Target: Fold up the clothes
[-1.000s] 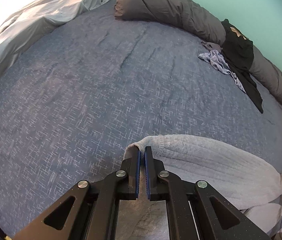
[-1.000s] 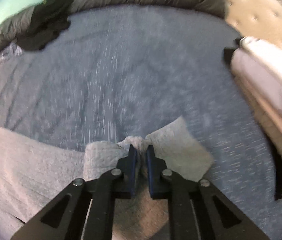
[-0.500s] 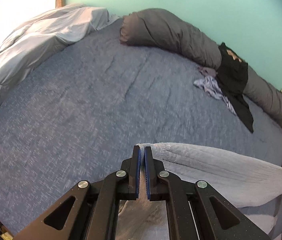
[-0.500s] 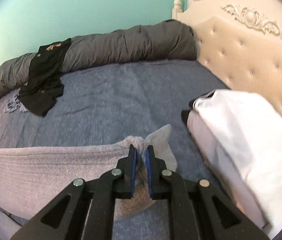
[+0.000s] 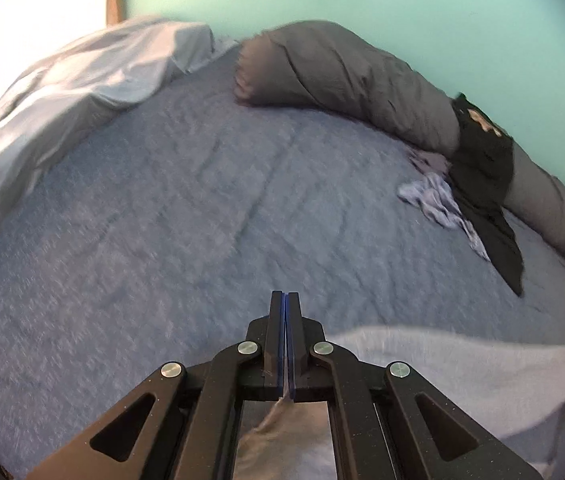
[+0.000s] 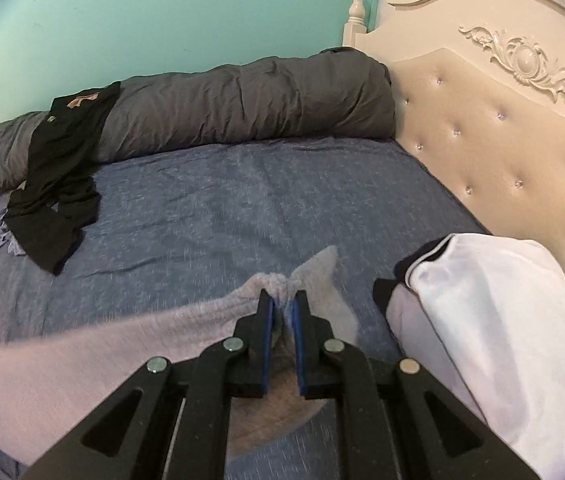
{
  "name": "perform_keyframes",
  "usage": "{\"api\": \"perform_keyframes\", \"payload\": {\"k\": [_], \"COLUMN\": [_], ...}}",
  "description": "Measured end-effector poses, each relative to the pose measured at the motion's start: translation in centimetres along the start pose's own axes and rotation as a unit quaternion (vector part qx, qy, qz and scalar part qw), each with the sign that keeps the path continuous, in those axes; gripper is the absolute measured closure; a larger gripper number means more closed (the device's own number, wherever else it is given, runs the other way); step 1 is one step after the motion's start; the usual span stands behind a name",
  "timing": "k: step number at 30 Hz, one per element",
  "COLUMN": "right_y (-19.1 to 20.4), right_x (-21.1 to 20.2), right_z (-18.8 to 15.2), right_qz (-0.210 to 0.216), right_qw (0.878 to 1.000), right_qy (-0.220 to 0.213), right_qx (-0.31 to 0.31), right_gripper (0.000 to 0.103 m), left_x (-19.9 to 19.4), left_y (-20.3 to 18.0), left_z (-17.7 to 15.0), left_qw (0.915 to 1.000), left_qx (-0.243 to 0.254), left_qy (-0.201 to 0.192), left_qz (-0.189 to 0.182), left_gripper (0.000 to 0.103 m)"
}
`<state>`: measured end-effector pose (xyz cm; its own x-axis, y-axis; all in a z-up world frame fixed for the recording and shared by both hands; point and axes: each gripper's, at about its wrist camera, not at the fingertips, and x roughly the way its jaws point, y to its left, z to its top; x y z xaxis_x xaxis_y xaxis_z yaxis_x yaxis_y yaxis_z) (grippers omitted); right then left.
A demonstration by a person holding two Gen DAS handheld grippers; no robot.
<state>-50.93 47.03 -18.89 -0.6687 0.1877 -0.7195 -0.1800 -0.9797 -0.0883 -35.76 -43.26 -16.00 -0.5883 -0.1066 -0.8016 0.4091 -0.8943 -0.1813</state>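
A light grey knit garment [image 5: 462, 372] hangs stretched between my two grippers above the blue bed cover [image 5: 162, 240]. My left gripper [image 5: 285, 296] is shut; no cloth shows at its tips, and the fabric comes out low between the pads and hangs under the jaws. In the right wrist view the same garment [image 6: 82, 352] runs off to the left. My right gripper [image 6: 282, 300] is shut on a bunched fold of it, and a loose corner sticks up just beyond the tips.
A rolled dark grey duvet [image 6: 242, 108] lies along the teal wall with a black garment [image 6: 58, 176] draped over it and a small blue-white cloth [image 5: 434, 200] beside it. A white pillow [image 6: 502, 320] leans at the tufted headboard [image 6: 502, 140]. A pale sheet [image 5: 82, 80] is heaped at the far left.
Both grippers have risen and tilted up, lifting the grey garment off the bed. The cloth that wrapped the left fingertips has slid back between the pads.
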Motion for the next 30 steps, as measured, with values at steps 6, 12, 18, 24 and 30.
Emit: {"api": "perform_keyframes", "payload": {"k": [6,12,18,24,30], "right_y": [1.1,0.8,0.7,2.0,3.7], "right_x": [5.6,8.5,7.5,2.6,-3.7], "right_z": [-3.1,-6.7,-7.0,-8.1,-11.9], "right_qz": [-0.002,-0.016,-0.021,0.043,0.144], "right_qw": [0.998,0.995,0.995,0.996,0.986], "right_qy": [0.057,0.097,0.092,0.074,0.079], "right_qx": [-0.016,-0.025,-0.027,-0.011,-0.010], "right_gripper": [0.094,0.094,0.076,0.062,0.058], "left_x": [5.1,10.4,11.9,8.2,2.5], "left_y": [-0.6,-1.4,-0.9,0.5,3.1], "left_z": [-1.2,-4.7,-7.6,-9.7,-12.6], "left_qw": [0.9983,0.9930,0.9891,0.9882,0.9906], "left_qx": [0.009,0.015,0.018,0.023,-0.014], "left_qy": [0.051,0.115,0.146,0.151,0.135], "left_qz": [-0.026,-0.022,-0.003,-0.001,-0.020], "left_gripper": [0.103,0.102,0.095,0.066,0.055]}}
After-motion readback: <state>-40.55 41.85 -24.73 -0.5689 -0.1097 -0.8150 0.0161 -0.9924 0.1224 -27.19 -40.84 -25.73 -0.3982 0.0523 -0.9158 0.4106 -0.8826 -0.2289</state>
